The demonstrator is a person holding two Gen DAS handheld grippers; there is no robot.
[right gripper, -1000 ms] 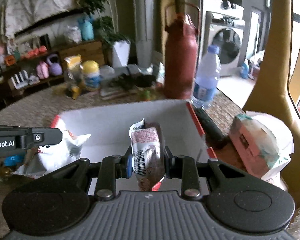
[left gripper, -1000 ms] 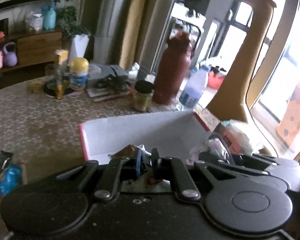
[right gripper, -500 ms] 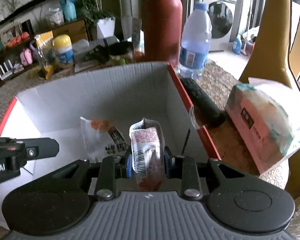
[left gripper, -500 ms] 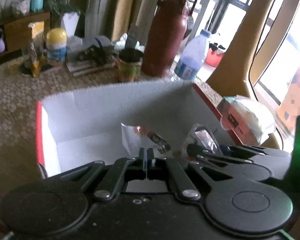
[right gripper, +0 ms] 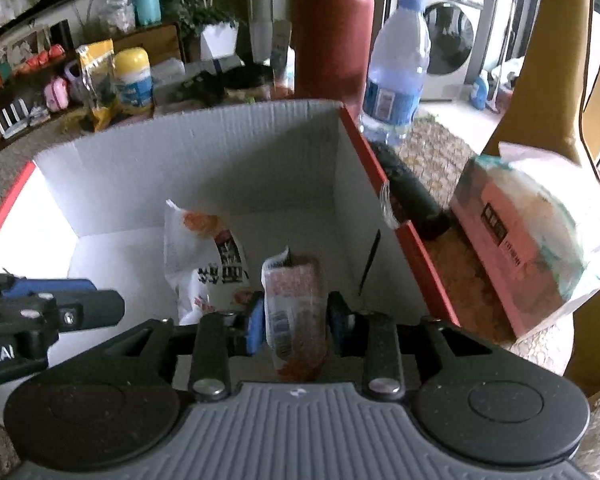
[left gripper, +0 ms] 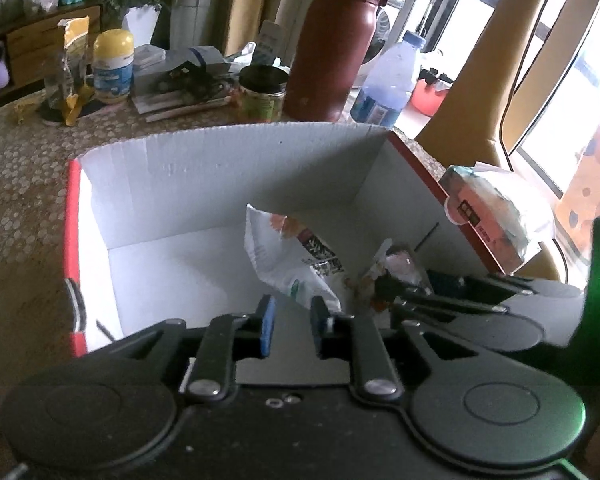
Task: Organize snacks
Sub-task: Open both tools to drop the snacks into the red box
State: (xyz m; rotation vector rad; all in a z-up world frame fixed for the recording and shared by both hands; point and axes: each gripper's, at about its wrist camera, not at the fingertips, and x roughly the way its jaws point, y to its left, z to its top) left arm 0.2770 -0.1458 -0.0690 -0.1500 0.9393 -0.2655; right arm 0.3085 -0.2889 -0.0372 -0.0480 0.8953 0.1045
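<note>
"oot.AI" is readable on the left gripper (right gripper: 60,312) body; black characters on the white snack bag (right gripper: 208,264) are not legible. That bag lies in the white box (left gripper: 220,168) on the desk (left gripper: 16,184). Maroon flask (left gripper: 332,44), water bottle (right gripper: 396,76) and tissue pack (right gripper: 528,248) stand around the box. Left fingers are opening, nothing between them. Right gripper (right gripper: 296,316) fingers are opening around the red-white snack packet (right gripper: 294,300), over the box; right pad apart from it.
</note>
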